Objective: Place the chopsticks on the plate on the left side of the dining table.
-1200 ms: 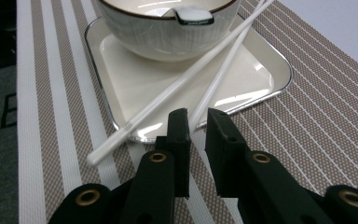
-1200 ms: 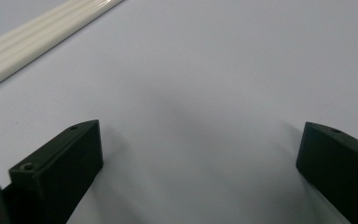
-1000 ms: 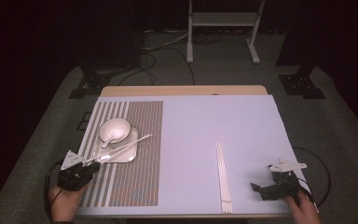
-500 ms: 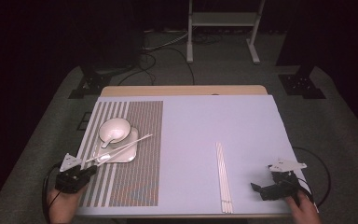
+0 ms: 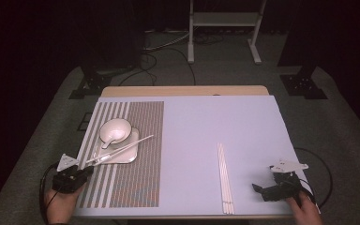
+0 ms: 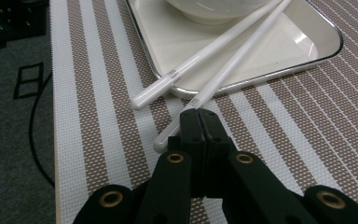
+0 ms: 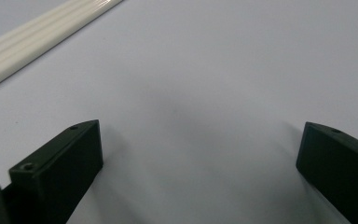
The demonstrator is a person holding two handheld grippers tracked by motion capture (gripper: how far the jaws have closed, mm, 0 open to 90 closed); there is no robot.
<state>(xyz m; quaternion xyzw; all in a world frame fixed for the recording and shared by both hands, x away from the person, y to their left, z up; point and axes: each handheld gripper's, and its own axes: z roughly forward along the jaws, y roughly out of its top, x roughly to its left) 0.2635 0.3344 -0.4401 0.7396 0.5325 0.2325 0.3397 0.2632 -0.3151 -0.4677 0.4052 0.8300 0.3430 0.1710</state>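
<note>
Chopstick (image 6: 200,95) pinched by left gripper (image 6: 199,122), seen close; right gripper (image 7: 200,144) spread

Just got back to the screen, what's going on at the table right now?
The left gripper is shut, its tips against the near end of one chopstick of a pair leaning on the tray that holds a bowl, on the striped mat. The right gripper rests open on the table, beside more chopsticks.

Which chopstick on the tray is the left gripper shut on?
The left gripper pinches the chopstick nearer the tray's corner; the other chopstick lies free beside it.
</note>
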